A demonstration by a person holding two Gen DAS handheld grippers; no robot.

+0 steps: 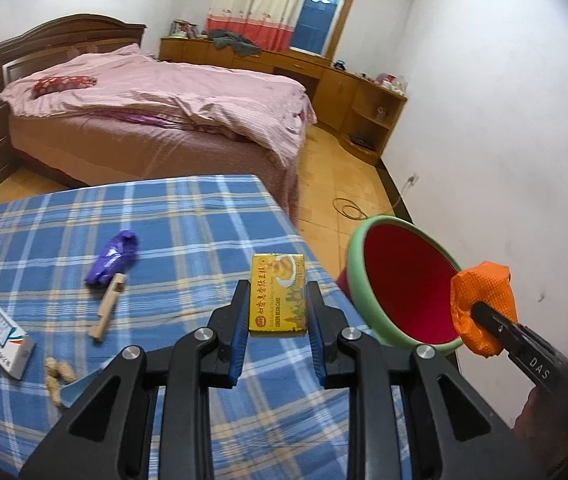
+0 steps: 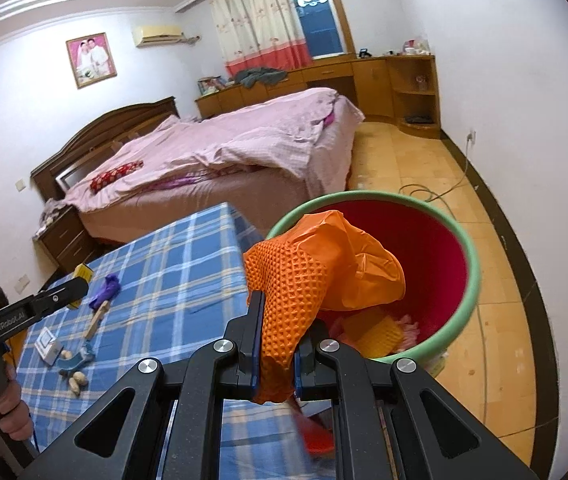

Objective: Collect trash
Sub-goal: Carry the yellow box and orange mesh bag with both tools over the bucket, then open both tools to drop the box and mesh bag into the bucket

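the left gripper (image 1: 278, 304) clamps a yellow green bean cake box (image 1: 278, 294) at centre frame above the blue plaid tablecloth (image 1: 188, 216), while the right gripper (image 2: 278, 344) pinches an orange textured glove (image 2: 304, 276) over the green-rimmed red trash bin (image 2: 470, 280) at right.

Both wrist views look steeply down along their tools, close above the shared checked table (image 1: 164, 216) and red bin (image 2: 469, 280).

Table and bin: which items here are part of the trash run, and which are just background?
Job:
- orange glove
- yellow box
- red bin
- purple wrapper
- peanuts
- white carton

Background:
- bed
- cabinets
- floor cable
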